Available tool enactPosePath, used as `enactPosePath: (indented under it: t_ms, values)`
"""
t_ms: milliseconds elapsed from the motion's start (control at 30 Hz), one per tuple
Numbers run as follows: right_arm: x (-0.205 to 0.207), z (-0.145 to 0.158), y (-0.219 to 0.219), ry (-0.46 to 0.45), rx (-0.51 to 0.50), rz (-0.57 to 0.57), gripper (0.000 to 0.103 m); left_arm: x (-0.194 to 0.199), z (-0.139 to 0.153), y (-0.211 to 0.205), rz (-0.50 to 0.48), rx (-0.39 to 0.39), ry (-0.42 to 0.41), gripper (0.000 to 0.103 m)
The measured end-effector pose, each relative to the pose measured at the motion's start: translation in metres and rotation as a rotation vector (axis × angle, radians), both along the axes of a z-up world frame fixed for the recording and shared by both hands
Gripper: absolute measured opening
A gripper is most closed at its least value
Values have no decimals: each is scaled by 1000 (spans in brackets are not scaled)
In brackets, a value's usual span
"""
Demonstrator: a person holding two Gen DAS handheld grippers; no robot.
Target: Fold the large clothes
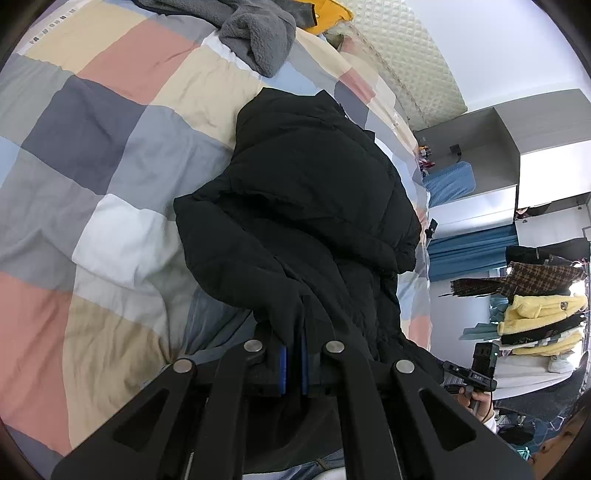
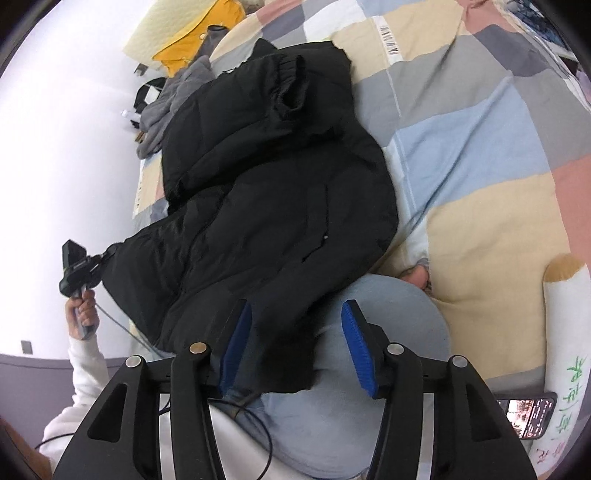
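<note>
A black puffer jacket (image 1: 314,192) lies on the patchwork bed cover (image 1: 110,155), its sleeves folded in over the body. My left gripper (image 1: 293,363) is shut on the jacket's near hem edge, the black fabric pinched between its blue pads. In the right wrist view the jacket (image 2: 266,177) stretches away from me, one ribbed cuff lying on top near the far end. My right gripper (image 2: 295,343) is open, its blue pads either side of the jacket's near corner, which hangs loose between them. The left gripper (image 2: 79,266) shows at the jacket's left edge, held by a hand.
A grey fleece garment (image 1: 255,37) and a yellow garment (image 1: 328,11) lie at the head of the bed. A clothes rack (image 1: 539,295) and a cabinet (image 1: 517,147) stand beside the bed. A phone (image 2: 528,413) and a white bolster (image 2: 565,332) lie at right. My knee in grey trousers (image 2: 388,325) is under the jacket's corner.
</note>
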State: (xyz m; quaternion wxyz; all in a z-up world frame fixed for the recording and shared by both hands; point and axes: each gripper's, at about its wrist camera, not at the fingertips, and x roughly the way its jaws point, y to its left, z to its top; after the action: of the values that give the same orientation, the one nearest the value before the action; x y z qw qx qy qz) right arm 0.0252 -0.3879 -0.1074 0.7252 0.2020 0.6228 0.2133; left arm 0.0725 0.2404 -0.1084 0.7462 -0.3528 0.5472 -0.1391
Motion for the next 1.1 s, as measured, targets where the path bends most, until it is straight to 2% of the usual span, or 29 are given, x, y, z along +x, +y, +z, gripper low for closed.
enactPosePath:
  t_ms: [300,667,800,933,967,1033,1100]
  values:
    - [5,-19,39,68,-19,85,52,-1,-3,1,2,-5,6,4]
    - [0,-16,51,44,-112,97,52,-7,-8,4,7,-16,14,4]
    - [-1,-17,64,18,-162,144,51,-7,-9,3,4,-17,12,4]
    - [-1,-18,63,9,-175,142,39,-7,-9,3,10,-21,17,4]
    - [-2,-18,64,5,-178,146,31,-7,-10,3,10,-22,18,4]
    - [-3,-18,66,-5,-180,156,21,-8,-10,4,10,-24,17,4]
    - [-3,-18,67,-16,-176,165,17,-8,-12,4,12,-27,16,4]
